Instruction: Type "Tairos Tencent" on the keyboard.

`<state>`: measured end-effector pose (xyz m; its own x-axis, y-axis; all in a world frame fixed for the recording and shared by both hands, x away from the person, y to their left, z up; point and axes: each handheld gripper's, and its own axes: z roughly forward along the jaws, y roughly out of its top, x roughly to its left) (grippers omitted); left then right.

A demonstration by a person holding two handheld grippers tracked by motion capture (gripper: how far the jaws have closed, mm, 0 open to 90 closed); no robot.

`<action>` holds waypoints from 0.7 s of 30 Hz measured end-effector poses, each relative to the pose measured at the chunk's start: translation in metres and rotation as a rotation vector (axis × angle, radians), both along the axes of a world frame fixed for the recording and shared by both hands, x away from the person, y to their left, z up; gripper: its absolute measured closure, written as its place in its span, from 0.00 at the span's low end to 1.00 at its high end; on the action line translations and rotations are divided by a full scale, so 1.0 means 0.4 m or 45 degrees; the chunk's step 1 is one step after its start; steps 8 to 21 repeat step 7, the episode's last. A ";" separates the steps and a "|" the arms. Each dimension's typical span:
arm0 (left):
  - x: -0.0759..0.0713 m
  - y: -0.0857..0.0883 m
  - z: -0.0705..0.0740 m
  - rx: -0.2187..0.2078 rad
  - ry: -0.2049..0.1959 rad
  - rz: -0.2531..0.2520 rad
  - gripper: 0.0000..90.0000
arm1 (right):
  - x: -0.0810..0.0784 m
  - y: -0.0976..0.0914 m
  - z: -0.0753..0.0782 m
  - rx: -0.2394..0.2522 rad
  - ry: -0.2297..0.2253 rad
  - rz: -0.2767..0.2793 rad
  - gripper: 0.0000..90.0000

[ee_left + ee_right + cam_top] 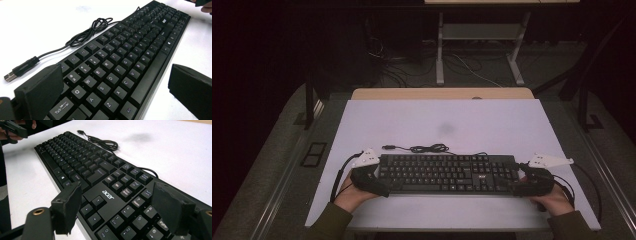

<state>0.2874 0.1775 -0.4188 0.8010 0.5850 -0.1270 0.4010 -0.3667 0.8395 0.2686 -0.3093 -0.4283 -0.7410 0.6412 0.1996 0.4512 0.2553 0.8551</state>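
Nearest the lens: the left gripper (115, 87), its two black jaws spread wide astride the left end of the black full-size plastic keyboard (120, 62), one jaw over the Tab corner, the other off the front edge.
Right gripper (117, 207): jaws likewise spread, straddling the keypad end; neither pair is pinching anything.
Keyboard position: flat on the white table (492, 120), near its front edge, between the two grippers (371, 181) (532, 185).
Cable: the thin black cord (87, 35) lies loosely coiled behind the keyboard, its USB plug (10, 76) free on the table.
Risk, grip: closing on one end alone would likely tilt the board or press keys; uneven squeeze could let it slide.
Risk, cable: if lifted, the trailing cord may drag or snag.
Hard to make out: whether any jaw touches the keyboard's edge; most key legends at the far end are blurred.
Cut off: both jaws' bases, and the person's forearms (329, 220) at the bottom of the high view.
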 end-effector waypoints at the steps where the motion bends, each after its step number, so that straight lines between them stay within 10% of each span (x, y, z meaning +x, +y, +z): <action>1: 0.000 0.000 0.000 0.001 0.000 0.000 0.00 | 0.000 0.000 0.000 0.000 0.001 0.001 0.26; 21: 0.001 -0.001 0.000 0.002 -0.001 -0.004 0.00 | 0.000 0.000 0.000 0.002 -0.005 0.001 0.26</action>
